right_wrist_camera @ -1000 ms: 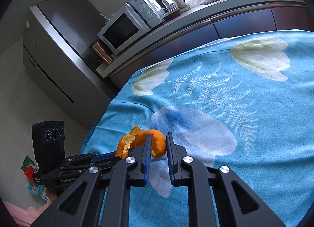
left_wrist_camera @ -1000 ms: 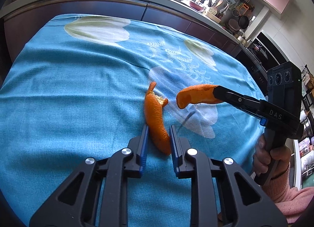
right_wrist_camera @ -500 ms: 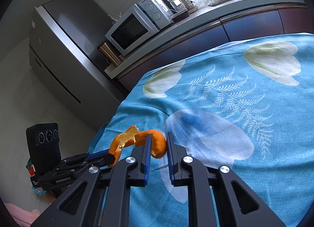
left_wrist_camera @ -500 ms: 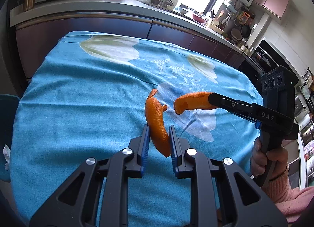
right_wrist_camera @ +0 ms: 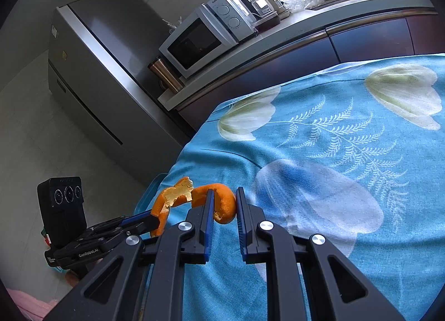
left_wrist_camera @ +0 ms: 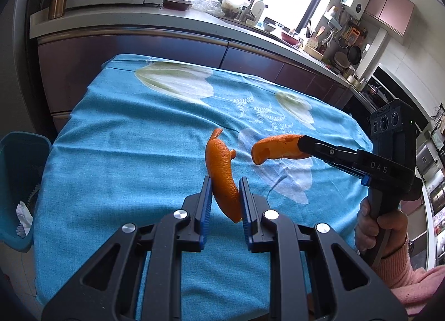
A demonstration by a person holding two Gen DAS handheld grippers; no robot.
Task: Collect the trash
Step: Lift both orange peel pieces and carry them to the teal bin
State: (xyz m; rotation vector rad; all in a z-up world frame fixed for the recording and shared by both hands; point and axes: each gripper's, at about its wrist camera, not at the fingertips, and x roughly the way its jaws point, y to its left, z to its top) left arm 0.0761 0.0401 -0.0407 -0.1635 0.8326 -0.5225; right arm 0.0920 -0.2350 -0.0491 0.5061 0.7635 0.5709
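While both peels are held clear of the blue floral tablecloth (left_wrist_camera: 116,154), the step in hand is judged to be carriage to the bin. The left gripper (left_wrist_camera: 225,196) is seen pinching a long orange peel (left_wrist_camera: 221,171), whose long axis runs from the pads toward 12 o'clock, slightly tilted to 11. The right gripper (right_wrist_camera: 222,204) is closed on a curved orange peel (right_wrist_camera: 222,201), which arches out of the pads toward 10 o'clock. In the left wrist view this second peel is shown at 2 o'clock from the first, close but apart.

A teal bin (left_wrist_camera: 19,182) with white paper inside is visible at 9 o'clock, beyond the table edge and below it. The left gripper is judged the nearer to it; the right gripper would have to cross the whole cloth. The coming move is therefore taken to turn on a swing toward 9 o'clock, with the long peel kept from catching on the rim.
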